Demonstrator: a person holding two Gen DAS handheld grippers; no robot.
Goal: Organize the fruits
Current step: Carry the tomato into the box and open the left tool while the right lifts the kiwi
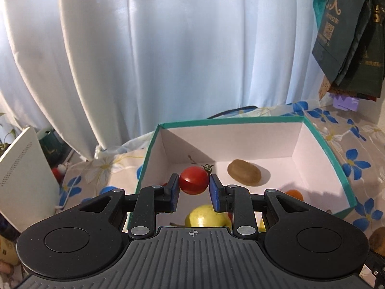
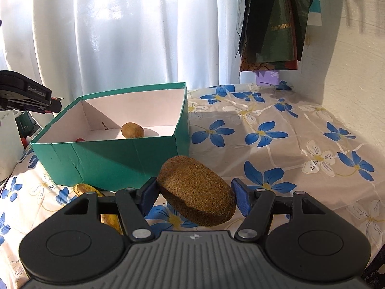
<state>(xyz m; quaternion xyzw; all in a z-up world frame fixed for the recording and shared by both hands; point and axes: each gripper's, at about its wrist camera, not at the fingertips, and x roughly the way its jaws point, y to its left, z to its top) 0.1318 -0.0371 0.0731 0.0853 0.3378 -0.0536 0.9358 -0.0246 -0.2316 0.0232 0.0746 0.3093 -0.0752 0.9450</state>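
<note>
My left gripper [image 1: 194, 186] is shut on a red tomato [image 1: 194, 180] and holds it over the teal box [image 1: 336, 166]. Inside the box lie a kiwi [image 1: 244, 174], a yellow-green pear [image 1: 207, 216] and an orange fruit [image 1: 293, 193], partly hidden by the gripper. My right gripper [image 2: 195, 196] is shut on a large kiwi [image 2: 197, 193] above the tablecloth, just right of the box [image 2: 108, 161]. The kiwi in the box [image 2: 132, 130] shows here too. The left gripper [image 2: 26, 96] shows at the left edge.
A yellowish fruit [image 2: 96, 200] lies on the flowered tablecloth [image 2: 276, 130] in front of the box. Another kiwi [image 1: 377, 240] lies at the right edge. A white curtain hangs behind, dark bags [image 2: 272, 19] at the right, and a white device [image 1: 21, 175] stands left.
</note>
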